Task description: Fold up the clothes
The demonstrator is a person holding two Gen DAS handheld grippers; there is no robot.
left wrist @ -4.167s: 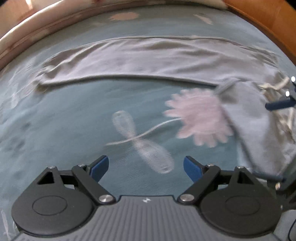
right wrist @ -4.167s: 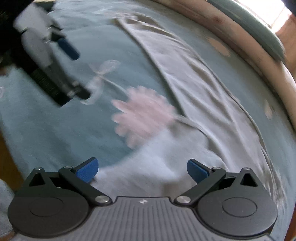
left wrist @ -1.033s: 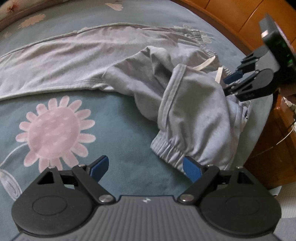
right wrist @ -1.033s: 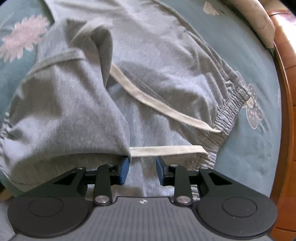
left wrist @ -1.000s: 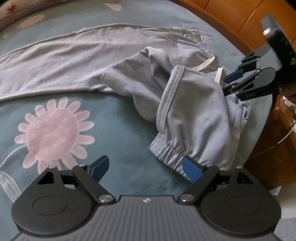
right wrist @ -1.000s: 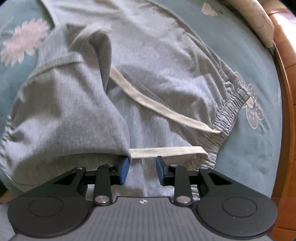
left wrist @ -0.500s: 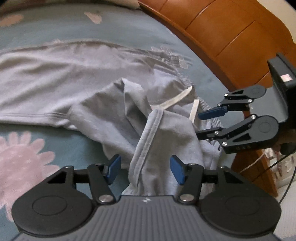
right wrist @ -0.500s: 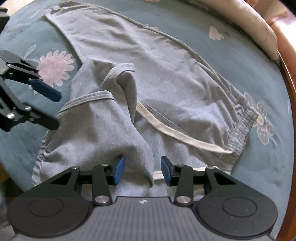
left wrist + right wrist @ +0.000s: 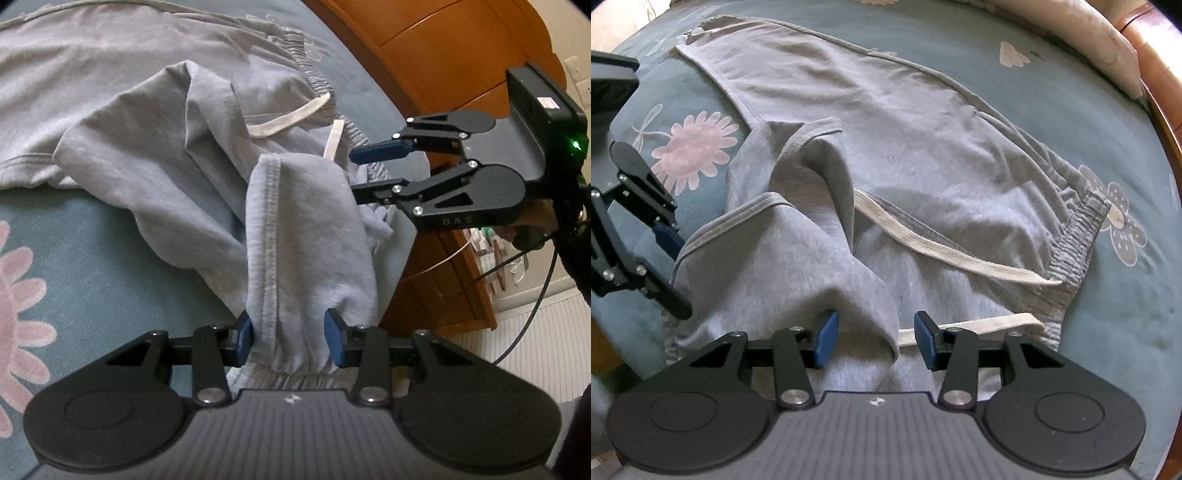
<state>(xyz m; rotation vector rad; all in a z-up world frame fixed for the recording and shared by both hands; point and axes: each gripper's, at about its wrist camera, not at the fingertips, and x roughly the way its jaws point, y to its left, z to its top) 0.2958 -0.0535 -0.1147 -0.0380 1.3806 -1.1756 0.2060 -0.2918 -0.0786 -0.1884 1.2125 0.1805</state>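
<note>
Left wrist view: grey sweatpants (image 9: pixel 155 155) lie on a bed with a teal floral bedspread (image 9: pixel 92 266), close to its right edge. One pant leg is folded back toward the near side, its elastic cuff (image 9: pixel 291 373) bunched at the left gripper (image 9: pixel 290 339). Jaws are partly closed with the leg fabric between the blue pads; left pad touches the cloth, right pad is just beside it, so a firm grip can't be confirmed. The right gripper (image 9: pixel 364 171) comes in from the right at the waistband area, jaws apart, fabric lying between them. Two off-white drawstring ends (image 9: pixel 284 122) lie on the cloth near it. An orange wooden bed frame (image 9: pixel 424 48) runs along the far right.

Right wrist view: right gripper (image 9: pixel 873 339) straddles a fold of the doubled-back leg, jaws partly open, neither pad clearly pressing the cloth. The other leg lies flat, stretching to the far left. The gathered waistband (image 9: pixel 1071 236) is at right, the drawstring (image 9: pixel 942 251) lying across the seat of the pants. The left gripper (image 9: pixel 666 236) is at the left edge, against the cuff end.
</note>
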